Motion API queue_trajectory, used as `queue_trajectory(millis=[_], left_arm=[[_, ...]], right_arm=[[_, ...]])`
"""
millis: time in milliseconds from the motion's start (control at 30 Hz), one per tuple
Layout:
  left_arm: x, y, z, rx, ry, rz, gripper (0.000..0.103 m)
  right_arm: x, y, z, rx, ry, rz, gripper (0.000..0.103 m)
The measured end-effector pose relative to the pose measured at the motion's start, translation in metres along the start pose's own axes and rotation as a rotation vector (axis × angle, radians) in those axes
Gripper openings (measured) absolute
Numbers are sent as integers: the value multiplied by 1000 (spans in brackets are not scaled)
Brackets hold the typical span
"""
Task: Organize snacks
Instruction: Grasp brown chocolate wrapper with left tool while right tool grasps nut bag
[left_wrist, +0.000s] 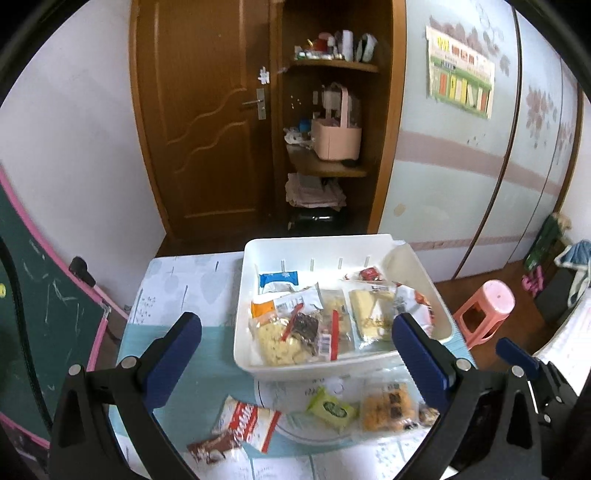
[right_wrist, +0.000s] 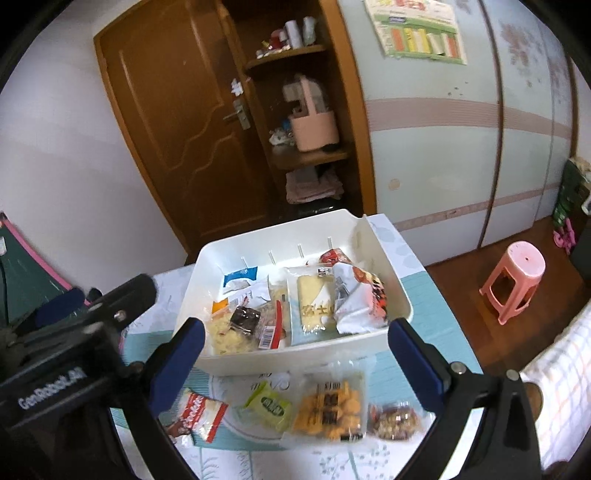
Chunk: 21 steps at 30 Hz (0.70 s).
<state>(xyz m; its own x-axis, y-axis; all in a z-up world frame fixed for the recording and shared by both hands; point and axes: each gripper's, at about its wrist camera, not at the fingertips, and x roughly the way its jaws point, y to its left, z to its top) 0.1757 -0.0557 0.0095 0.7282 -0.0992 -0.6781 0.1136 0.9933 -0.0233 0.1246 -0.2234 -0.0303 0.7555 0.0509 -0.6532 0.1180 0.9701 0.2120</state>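
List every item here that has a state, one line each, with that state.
left gripper: open, empty
right gripper: open, empty
white bin: upright on the table, partly filled with snacks
green packet: on the table, outside the bin
orange cracker pack: on the table, outside the bin
wooden door: shut
pink stool: upright on the floor

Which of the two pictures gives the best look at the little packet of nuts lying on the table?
The right wrist view. There the packet of nuts lies whole, right of the orange cracker pack. In the left wrist view only a sliver of it peeks out beside a blue finger of the hand-held gripper.
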Motion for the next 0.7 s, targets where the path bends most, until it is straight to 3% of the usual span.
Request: queue_trajectory(millis=[367, 700], left_arm=[[-56, 31, -48, -39, -35, 9, 103], [-43, 48, -90, -33, 41, 38, 103]], right_arm=[[-51, 28, -34, -135, -64, -28, 100], [-59, 44, -76, -320, -90, -118, 100]])
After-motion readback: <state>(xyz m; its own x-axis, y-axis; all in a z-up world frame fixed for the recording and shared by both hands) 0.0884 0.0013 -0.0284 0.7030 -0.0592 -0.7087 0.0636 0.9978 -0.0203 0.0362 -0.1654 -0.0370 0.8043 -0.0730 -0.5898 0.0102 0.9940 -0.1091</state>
